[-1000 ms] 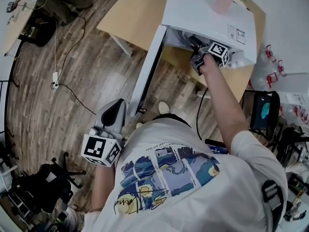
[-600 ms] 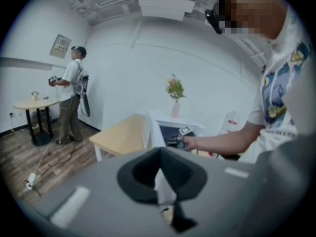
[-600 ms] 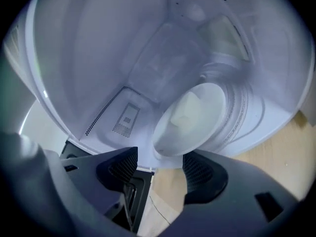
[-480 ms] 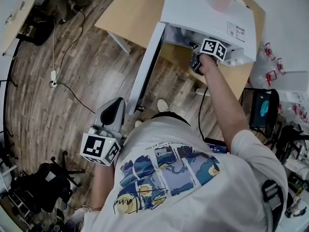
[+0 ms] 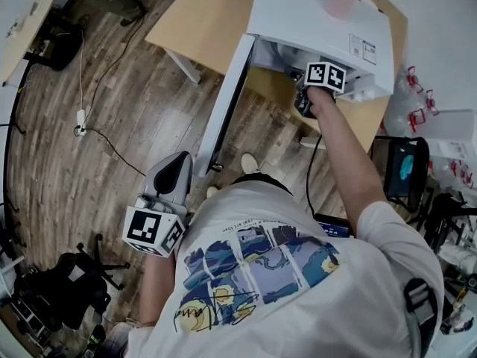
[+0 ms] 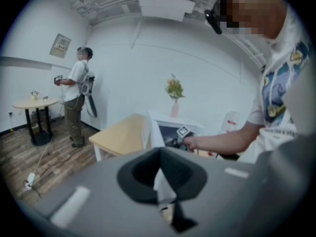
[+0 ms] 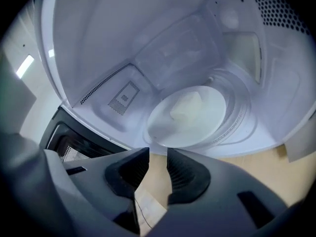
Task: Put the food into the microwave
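While the right arm stretches far out to the microwave (image 5: 320, 17), the left is bent low beside the body.
The right gripper (image 7: 158, 157) sits at the oven's mouth, jaws slightly parted and empty. Just beyond them the food (image 7: 190, 107), a pale lump on a white plate (image 7: 160, 127), rests on the turntable (image 7: 239, 115). The left gripper (image 5: 177, 166), at near left, points toward the open door (image 5: 223, 110), jaws pressed together on nothing.

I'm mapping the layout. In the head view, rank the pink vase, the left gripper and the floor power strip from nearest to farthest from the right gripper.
From the right gripper:
1. pink vase, on top of the microwave
2. left gripper, held low at lower left
3. power strip, far left on the floor
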Demonstrator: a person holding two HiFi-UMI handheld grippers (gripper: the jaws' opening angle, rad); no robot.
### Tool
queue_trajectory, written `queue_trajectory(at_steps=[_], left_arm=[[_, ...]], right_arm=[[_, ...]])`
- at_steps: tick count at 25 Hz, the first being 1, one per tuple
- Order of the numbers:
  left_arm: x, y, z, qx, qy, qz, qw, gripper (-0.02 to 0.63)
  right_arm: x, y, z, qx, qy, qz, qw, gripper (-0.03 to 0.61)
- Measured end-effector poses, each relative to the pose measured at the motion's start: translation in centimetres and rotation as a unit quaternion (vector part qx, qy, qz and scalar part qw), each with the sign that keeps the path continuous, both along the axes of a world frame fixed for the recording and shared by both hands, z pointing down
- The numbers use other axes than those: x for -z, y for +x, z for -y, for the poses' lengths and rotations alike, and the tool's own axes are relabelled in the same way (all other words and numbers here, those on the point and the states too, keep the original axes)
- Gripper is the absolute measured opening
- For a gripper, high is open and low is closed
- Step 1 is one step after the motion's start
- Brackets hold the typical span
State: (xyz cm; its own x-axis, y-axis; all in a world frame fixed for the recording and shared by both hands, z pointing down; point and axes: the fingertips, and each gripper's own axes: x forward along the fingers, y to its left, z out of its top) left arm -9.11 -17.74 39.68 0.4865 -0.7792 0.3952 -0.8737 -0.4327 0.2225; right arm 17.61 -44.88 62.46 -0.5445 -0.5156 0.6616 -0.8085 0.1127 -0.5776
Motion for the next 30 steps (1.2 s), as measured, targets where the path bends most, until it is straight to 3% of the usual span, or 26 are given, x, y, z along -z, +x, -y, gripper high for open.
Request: queue_trajectory(at_steps=[5, 15, 30], left_arm=[[0.2, -0.3, -0.2, 0.000, 0.002, 0.001, 1.0000, 0.009], [0.2, -0.4, -1.3, -0.021, 0.004, -0.001, 0.9998, 0.009], [0.0, -1.2, -6.3, -0.081, 0.015, -0.018, 0.9964, 0.009]], right_arm=[[-0.2, 0.2, -0.4, 0.000, 0.003, -0.016, 1.000, 0.069], [0.9, 0.4, -2.7, -0.012, 0.027, -0.014, 0.999, 0.046], [4.4, -1.8, -16.9, -0.002, 0.074, -0.012, 0.997, 0.008]])
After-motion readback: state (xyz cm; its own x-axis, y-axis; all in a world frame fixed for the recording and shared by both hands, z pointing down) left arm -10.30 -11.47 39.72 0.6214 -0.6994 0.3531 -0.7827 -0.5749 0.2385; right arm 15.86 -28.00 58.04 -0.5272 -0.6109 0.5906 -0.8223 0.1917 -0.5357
